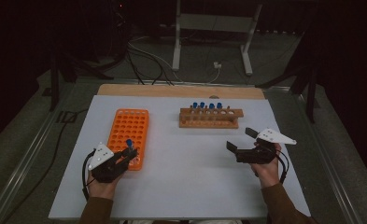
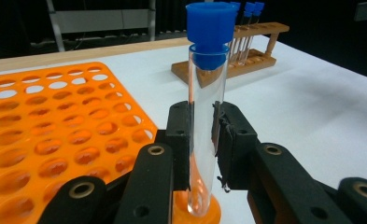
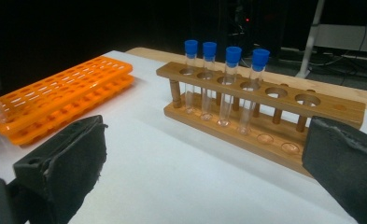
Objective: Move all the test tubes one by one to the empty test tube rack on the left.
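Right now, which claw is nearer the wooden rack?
Right. The right claw hangs open in front of the wooden rack, toward its right end; the left claw, shut on a tube, is over the orange rack.

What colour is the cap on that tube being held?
Blue; the cap shows best in the left gripper view.

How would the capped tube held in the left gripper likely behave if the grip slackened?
The test tube looks smooth and clear, so it would probably slip between the left gripper pads. Tall and narrow, it would likely tip, then roll. It appears empty and thin-walled, so probably light and breakable.
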`<state>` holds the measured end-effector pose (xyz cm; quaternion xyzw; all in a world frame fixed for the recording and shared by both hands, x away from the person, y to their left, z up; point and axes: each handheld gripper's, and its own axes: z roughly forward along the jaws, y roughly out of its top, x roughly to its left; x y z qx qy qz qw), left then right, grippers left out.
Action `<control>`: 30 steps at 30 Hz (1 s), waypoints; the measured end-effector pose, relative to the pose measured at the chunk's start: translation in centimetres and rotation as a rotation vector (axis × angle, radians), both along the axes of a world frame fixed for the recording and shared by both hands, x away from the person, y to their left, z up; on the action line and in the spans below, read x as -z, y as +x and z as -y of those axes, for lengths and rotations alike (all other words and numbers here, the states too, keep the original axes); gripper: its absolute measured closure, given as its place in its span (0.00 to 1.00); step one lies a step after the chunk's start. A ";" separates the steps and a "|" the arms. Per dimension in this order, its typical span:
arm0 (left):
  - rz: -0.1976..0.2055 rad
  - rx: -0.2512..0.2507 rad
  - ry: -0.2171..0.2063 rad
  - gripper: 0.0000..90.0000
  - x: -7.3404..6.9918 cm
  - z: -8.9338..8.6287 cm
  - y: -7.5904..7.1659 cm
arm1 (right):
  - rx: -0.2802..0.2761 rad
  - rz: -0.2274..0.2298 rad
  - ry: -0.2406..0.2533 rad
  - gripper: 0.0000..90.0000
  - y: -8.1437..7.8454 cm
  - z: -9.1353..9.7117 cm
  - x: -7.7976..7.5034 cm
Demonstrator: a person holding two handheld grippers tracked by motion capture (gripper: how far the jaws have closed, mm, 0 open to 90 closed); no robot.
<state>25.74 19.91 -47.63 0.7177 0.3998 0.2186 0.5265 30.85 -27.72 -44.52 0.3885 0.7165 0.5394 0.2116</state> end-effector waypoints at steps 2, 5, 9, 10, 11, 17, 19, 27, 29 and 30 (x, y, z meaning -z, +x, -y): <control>0.003 0.008 0.001 0.86 0.0 -0.1 -0.1 | 0.003 -0.003 0.001 0.00 0.0 0.0 0.1; 0.020 0.014 0.021 0.86 0.0 0.2 -0.1 | 0.007 -0.007 0.005 0.00 0.0 0.1 0.2; 0.026 0.010 0.057 0.86 0.2 0.7 0.5 | 0.007 -0.010 0.005 0.00 0.1 0.0 0.3; 0.022 0.009 0.069 0.86 0.4 0.8 0.6 | 0.007 -0.010 0.005 0.00 0.1 0.0 0.3; 0.012 0.014 0.081 0.86 0.6 0.8 0.7 | 0.007 -0.012 0.005 0.00 0.1 0.0 0.4; -0.058 0.019 0.168 0.86 1.8 1.3 0.6 | 0.003 -0.010 0.010 0.00 0.0 0.1 0.3; -0.072 0.011 0.181 0.87 1.8 1.3 0.4 | 0.000 -0.009 0.012 0.00 -0.1 0.1 0.3; -0.103 0.006 0.200 0.87 2.1 1.5 0.5 | -0.008 -0.010 0.011 0.00 -0.1 -0.1 0.4; -0.105 0.005 0.197 0.86 2.1 1.4 0.5 | -0.009 -0.012 0.011 0.00 -0.1 -0.1 0.4; -0.109 0.009 0.190 0.82 2.1 1.4 0.5 | -0.009 -0.011 0.009 0.00 0.0 -0.1 0.4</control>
